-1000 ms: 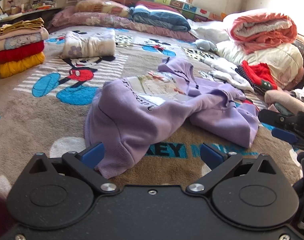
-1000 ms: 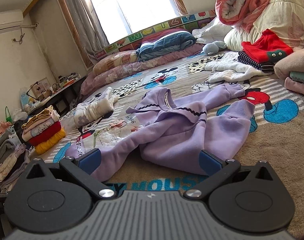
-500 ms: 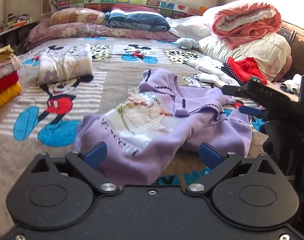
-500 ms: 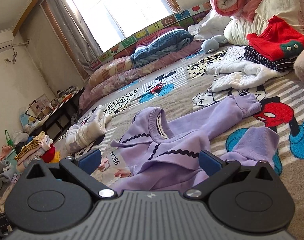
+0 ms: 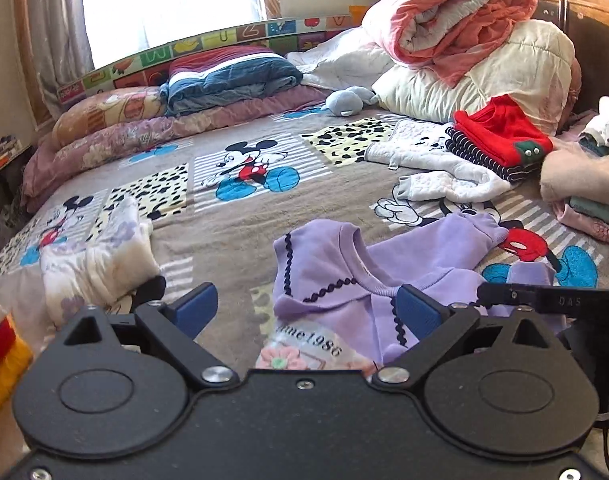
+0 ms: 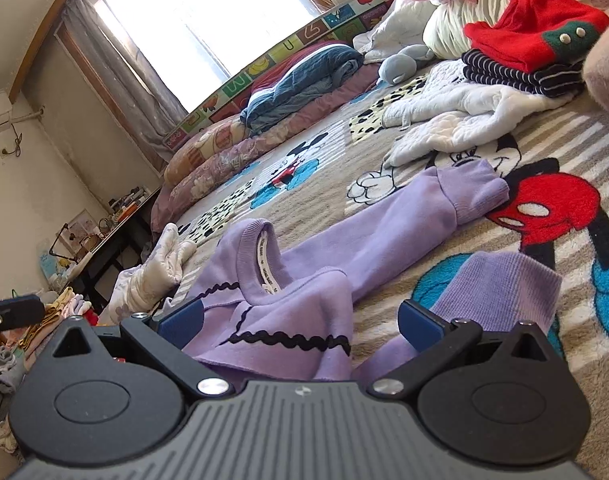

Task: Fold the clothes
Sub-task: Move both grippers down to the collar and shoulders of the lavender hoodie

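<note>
A lilac sweatshirt (image 5: 336, 276) with black wavy trim and a printed front lies crumpled on the Mickey Mouse bedspread (image 5: 232, 216). It also shows in the right wrist view (image 6: 304, 280), with one sleeve stretched toward the upper right and a cuff (image 6: 500, 292) by the right finger. My left gripper (image 5: 306, 310) is open, low over the collar end, holding nothing. My right gripper (image 6: 300, 322) is open over the collar and chest, holding nothing. The right gripper's body shows at the right edge of the left wrist view (image 5: 544, 300).
A white quilted garment (image 5: 436, 168) and a pile of folded red and striped clothes (image 5: 500, 136) lie at the right. A rolled white garment (image 5: 96, 256) lies at the left. Pillows and quilts (image 5: 456, 32) line the back. A stack of folded clothes (image 5: 0, 352) sits at the left edge.
Both grippers have moved forward along the sweatshirt from its hem end toward the collar and sit lower and closer. The sweatshirt has not moved. Both stay open.
</note>
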Demonstrator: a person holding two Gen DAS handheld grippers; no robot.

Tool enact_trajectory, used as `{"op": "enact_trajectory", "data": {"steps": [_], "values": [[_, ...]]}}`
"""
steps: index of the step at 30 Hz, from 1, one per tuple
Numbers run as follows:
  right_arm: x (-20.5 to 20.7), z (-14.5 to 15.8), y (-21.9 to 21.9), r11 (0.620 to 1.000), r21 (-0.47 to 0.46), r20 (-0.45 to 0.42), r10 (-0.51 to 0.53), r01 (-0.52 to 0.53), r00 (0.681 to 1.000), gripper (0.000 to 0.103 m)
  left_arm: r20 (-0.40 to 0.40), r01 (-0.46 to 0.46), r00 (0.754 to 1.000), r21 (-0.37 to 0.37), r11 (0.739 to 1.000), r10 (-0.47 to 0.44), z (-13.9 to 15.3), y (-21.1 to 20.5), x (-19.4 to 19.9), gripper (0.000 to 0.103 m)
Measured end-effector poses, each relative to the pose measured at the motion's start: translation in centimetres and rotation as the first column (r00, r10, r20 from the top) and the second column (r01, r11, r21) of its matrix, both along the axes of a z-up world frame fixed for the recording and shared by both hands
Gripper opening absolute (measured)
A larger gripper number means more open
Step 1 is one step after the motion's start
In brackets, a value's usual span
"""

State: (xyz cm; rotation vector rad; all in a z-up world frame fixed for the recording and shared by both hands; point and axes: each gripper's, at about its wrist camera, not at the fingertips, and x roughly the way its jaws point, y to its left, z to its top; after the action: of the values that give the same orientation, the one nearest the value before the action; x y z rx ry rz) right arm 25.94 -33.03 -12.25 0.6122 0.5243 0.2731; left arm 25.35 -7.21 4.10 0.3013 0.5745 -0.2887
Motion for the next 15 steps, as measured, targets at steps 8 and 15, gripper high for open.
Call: {"op": "enact_trajectory", "data": {"steps": [8, 15], "values": [[1.1, -0.6, 0.7, 0.998, -0.007, 0.004, 0.063, -0.063, 0.998, 0.089, -0.059, 0.145, 0.989, 0.159, 0.976, -0.137, -2.2, -3.0, 7.2, 0.088], [1.9, -1.2, 0.9, 0.997, -0.009, -0.019, 0.076, -0.076, 0.997, 0.086, -0.145, 0.249, 0.965, 0.233, 0.940, -0.220, -4.4, -4.7, 12.8, 0.084]]}}
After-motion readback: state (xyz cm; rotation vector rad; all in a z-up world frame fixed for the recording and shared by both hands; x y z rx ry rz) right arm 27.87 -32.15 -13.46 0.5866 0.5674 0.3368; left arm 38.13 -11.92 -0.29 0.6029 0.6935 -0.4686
